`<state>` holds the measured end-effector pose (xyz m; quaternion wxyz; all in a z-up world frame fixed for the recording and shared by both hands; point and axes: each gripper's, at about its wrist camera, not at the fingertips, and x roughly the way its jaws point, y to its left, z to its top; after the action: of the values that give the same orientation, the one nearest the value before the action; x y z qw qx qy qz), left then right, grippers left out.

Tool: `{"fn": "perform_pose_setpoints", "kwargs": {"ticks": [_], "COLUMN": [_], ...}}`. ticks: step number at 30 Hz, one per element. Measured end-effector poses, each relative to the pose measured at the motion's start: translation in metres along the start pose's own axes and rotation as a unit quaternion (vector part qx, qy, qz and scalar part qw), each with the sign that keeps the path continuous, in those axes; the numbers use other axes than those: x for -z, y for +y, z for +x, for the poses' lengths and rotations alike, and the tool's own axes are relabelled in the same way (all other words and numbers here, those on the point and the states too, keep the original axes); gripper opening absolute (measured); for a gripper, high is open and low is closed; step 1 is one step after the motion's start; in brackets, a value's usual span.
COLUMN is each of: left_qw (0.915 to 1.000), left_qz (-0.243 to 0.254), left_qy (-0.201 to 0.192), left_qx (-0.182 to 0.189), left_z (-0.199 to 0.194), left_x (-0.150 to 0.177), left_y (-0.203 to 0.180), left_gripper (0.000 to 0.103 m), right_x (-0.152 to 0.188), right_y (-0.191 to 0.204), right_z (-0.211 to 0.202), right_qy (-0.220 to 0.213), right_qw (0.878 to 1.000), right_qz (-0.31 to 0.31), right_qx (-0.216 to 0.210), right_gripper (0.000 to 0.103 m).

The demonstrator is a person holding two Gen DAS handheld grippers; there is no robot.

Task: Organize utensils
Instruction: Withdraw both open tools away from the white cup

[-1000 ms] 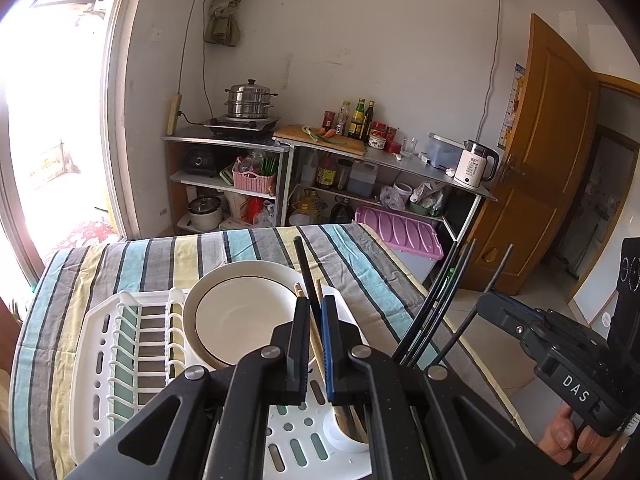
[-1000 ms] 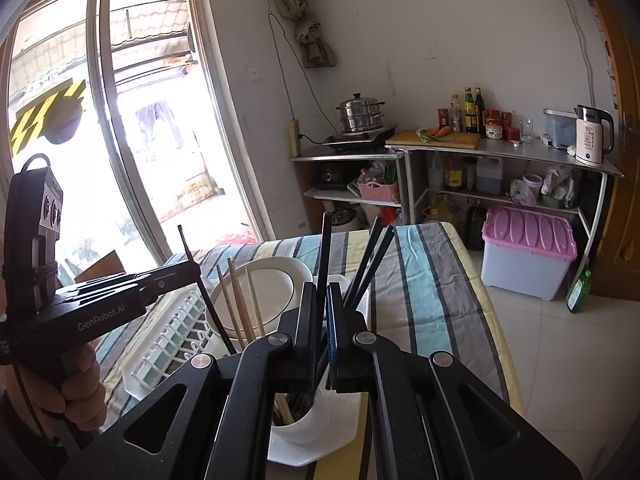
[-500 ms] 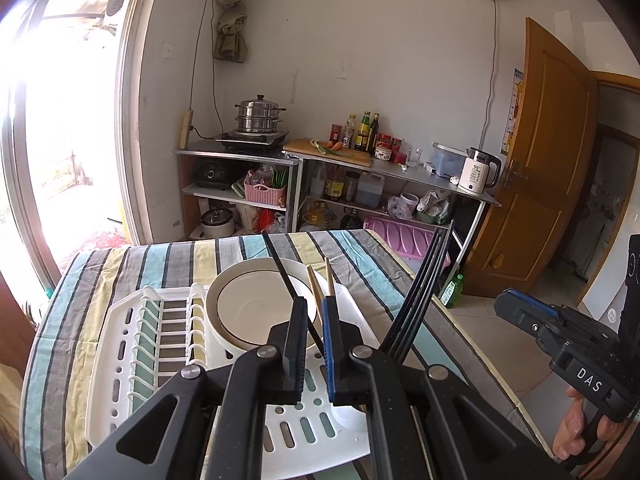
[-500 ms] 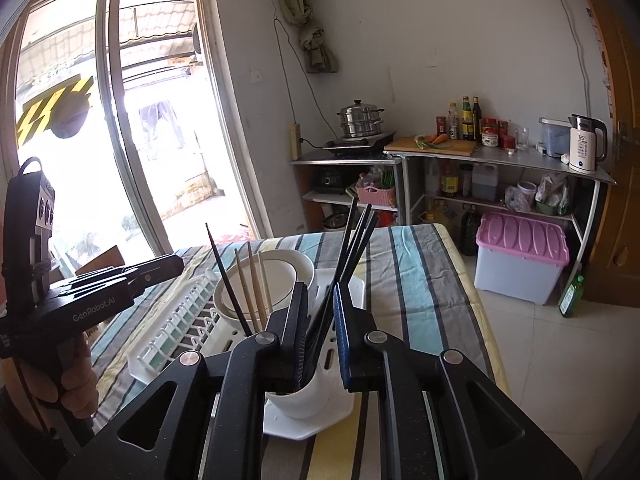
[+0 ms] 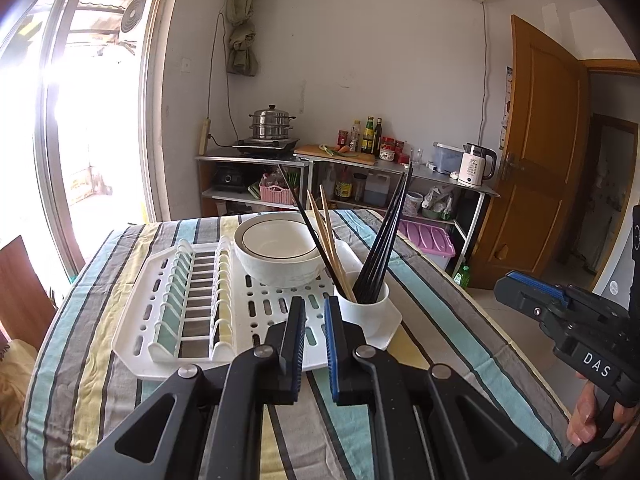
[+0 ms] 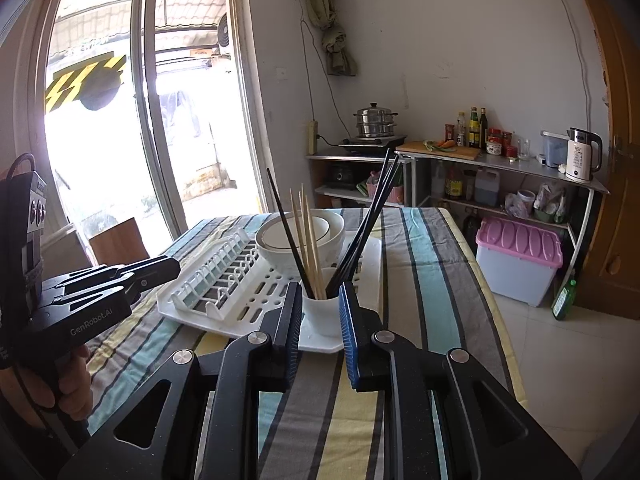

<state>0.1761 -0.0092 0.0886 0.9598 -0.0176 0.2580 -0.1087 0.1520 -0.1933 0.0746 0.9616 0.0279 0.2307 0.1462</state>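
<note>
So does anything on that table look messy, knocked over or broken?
Nothing stands out. The black chopsticks and wooden chopsticks stand in the white cup at the drying rack corner, and the bowl sits upright on the rack.

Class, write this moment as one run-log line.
left gripper: empty | right gripper: jaws just opening, empty | chopsticks: in cup

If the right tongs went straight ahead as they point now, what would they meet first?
Most likely the white cup holding the chopsticks, framed between the open, empty right tongs. Depth is unclear; the drying rack edge beneath might come first.
</note>
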Motion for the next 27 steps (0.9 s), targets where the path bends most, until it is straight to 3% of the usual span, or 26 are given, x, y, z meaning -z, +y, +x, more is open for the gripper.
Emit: {"fn": "perform_pose_setpoints", "kwargs": {"ticks": [16,27], "left_qw": [0.9982,0.9981], "left_qz": [-0.017,-0.019], "left_qy": [-0.002,0.013], "left_qx": [-0.058,-0.057], "left_z": [-0.066,-0.08], "left_x": [0.078,0.108], "left_y": [0.008,0.007], "left_gripper": [0.009,0.009], "right_x": [0.066,0.093], "right_y": [0.029,0.034], "right_z": [-0.049,-0.062], "right_qy": [0.007,0.014], "right_qw": [1.0,0.999], "right_qz": [-0.012,-0.003], "right_qx": [0.019,0.031], "right_gripper": [0.02,0.02]}}
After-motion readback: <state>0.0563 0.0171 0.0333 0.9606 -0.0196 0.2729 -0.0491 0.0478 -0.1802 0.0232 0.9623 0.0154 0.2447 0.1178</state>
